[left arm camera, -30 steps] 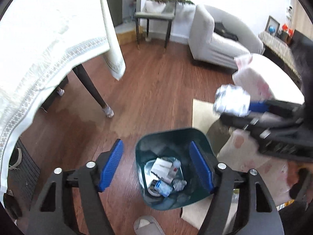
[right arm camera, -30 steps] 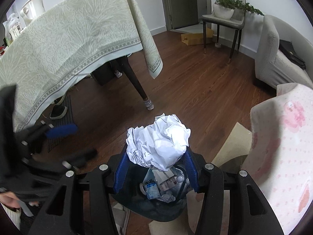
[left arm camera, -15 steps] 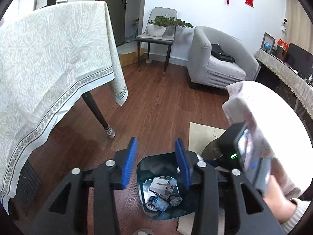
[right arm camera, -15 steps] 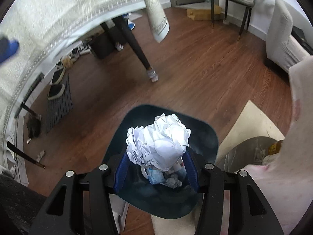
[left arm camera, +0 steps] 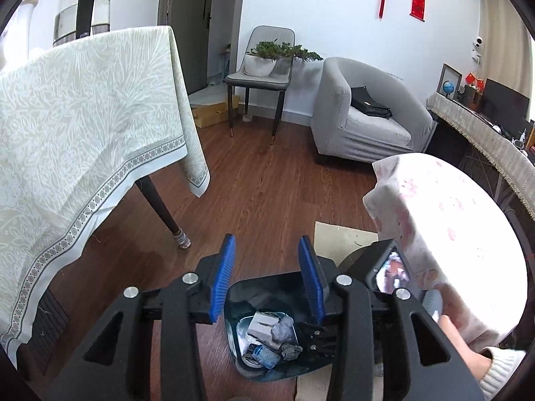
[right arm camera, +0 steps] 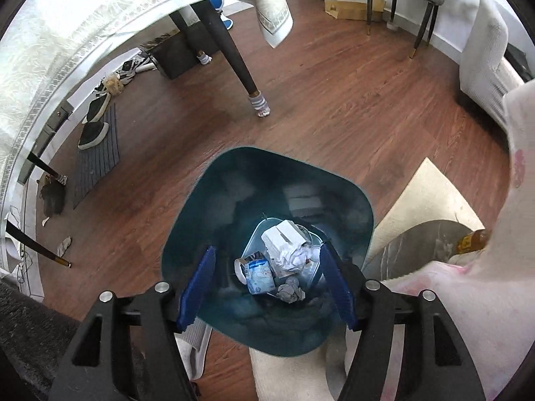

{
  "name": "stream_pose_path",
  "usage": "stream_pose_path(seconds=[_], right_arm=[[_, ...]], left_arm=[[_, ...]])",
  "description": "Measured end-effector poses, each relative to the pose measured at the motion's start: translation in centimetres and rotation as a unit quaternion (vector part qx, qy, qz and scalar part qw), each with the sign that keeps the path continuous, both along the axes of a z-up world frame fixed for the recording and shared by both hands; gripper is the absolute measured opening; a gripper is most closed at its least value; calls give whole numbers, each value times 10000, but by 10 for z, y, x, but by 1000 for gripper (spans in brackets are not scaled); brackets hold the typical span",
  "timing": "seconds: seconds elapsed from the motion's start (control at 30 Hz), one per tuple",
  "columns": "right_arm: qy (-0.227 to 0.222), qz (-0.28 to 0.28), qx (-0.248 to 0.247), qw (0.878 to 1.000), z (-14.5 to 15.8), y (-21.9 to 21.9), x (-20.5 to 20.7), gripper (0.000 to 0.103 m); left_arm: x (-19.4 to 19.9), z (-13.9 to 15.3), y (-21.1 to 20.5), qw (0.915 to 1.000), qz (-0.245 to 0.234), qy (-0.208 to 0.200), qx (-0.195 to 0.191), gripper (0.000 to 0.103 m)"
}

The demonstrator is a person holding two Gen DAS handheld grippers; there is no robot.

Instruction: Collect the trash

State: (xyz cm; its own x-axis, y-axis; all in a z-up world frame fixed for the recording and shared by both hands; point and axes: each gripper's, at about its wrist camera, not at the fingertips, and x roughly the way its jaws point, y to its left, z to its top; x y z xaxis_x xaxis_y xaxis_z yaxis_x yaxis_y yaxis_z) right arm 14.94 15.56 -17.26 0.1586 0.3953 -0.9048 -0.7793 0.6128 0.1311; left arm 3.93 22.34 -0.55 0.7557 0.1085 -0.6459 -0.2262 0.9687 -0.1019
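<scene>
a home living room: armchair (left arm camera: 364, 117), clothed table (left arm camera: 83, 117), wood floor (left arm camera: 267, 193)

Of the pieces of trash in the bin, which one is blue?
The small printed packet at the left of the pile inside the teal bin. The carton and the crumpled paper beside it are white or grey.

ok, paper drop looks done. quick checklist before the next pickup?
1. Paper ball inside bin: ok.
2. Right tongs empty, jaws just opened: ok.
3. Left tongs empty, nothing between the pads: ok.
4. Bin upright on the floor: ok.
5. Room left in bin, trash only at the bottom: ok.
6. Next trash item located: cannot tell.
</scene>
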Motion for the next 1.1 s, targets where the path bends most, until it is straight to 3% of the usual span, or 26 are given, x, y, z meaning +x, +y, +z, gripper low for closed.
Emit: stream_pose_path(seconds=[0.27,0.33,0.43,0.53,0.67,0.7,0.8,0.9,1.0,1.1], right_arm=[[-647,-128,348,9972,73,-27,-20,55],[-850,-226,476,9950,91,-38,-23,54],[-1207,-419,685,9894,127,-60,-31,54],[-1603,-765,1049,9785,171,-90,-37,54],[-2039,-1376,1438,9585,208,-143,-46,55],[-2101,-1508,1455,9549,211,-156,-49,56],[-2351,-2003,1390,9409,210,-202,-63,72],[-2418,-2395,1272,9317,205,-244,-71,77],[-2608,-2634,1042,9229,206,-280,-88,88],[-2655,-2918,1003,9134,208,-313,-102,94]], left_arm=[[-10,35,-15,9990,-95,-367,225,55],[-13,44,-19,9982,-153,-479,314,68],[-17,54,-25,9977,-225,-604,196,76],[-22,61,-34,9971,-107,-741,150,97],[-37,64,-47,9976,-28,-675,169,100],[-41,63,-51,9980,-14,-593,197,100],[-61,62,-63,9969,167,-635,424,100],[-75,62,-69,9969,74,-707,331,100],[-83,59,-76,9959,438,-593,525,100],[-86,51,-88,9959,334,-560,625,100]])
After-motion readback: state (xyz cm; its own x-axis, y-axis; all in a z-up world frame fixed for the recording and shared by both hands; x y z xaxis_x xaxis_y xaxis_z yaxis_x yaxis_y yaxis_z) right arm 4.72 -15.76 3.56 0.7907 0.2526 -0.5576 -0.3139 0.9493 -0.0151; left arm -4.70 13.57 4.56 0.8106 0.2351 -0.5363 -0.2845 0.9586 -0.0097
